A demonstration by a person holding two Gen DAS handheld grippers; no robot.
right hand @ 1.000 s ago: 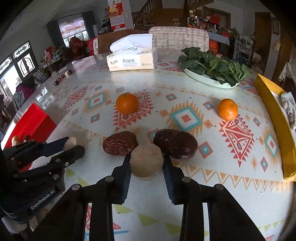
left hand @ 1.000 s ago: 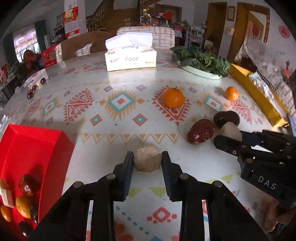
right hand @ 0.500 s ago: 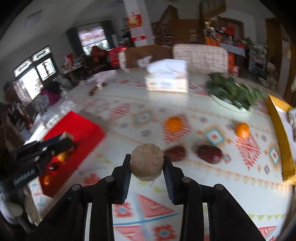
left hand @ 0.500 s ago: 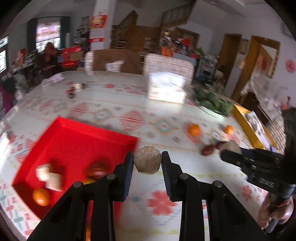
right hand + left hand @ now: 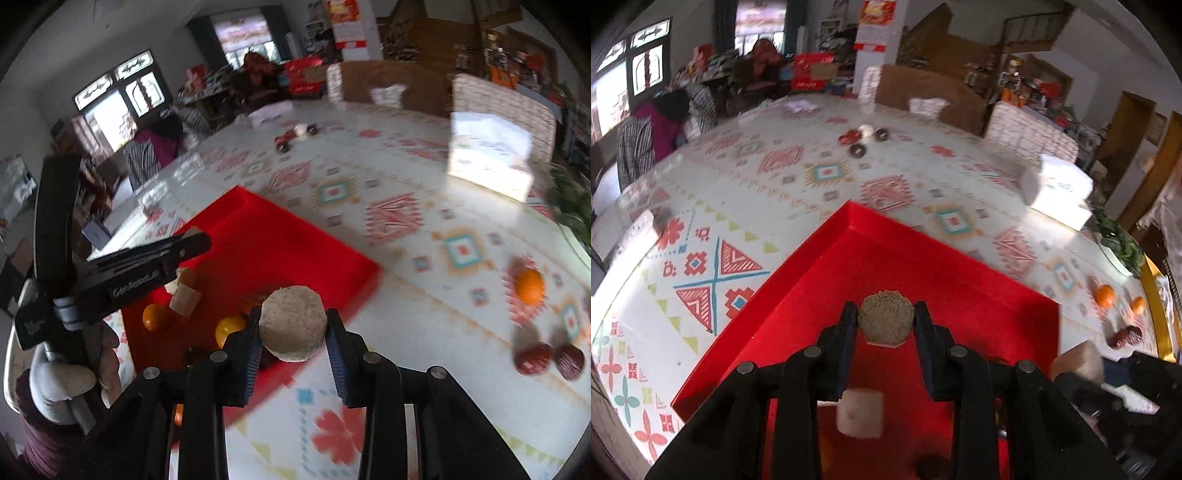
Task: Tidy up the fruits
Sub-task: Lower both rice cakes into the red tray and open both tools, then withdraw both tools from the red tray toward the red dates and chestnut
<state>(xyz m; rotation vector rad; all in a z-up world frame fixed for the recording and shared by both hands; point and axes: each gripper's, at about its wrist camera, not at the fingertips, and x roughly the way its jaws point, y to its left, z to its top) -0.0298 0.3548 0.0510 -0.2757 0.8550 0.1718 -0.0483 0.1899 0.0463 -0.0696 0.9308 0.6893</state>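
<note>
The left gripper (image 5: 885,325) hangs over the red tray (image 5: 960,280), its fingers (image 5: 846,332) closed on a round, rough brown fruit (image 5: 885,320) held clear above the tray floor. Below it, near the camera, a pale cube-shaped piece (image 5: 860,414) lies in the tray.

The right gripper (image 5: 291,334) is over the tray's near right edge, its fingers (image 5: 334,350) clamped on a second pale brown round fruit (image 5: 292,328), flat face toward the camera. In the right wrist view the tray (image 5: 295,236) holds an orange (image 5: 155,317), a yellow fruit (image 5: 229,328) and tan blocks (image 5: 186,293) near the left gripper's tip; a dark fruit sits partly hidden behind the right fingers.

Out on the patterned tabletop (image 5: 424,229), to the right, lie an orange (image 5: 530,286) and, nearer, two dark red fruits (image 5: 548,360) just beside each other. A white tissue box (image 5: 491,158) stands farther back, blurred. A green leafy pile (image 5: 1119,240) shows at the right edge in the left wrist view.
</note>
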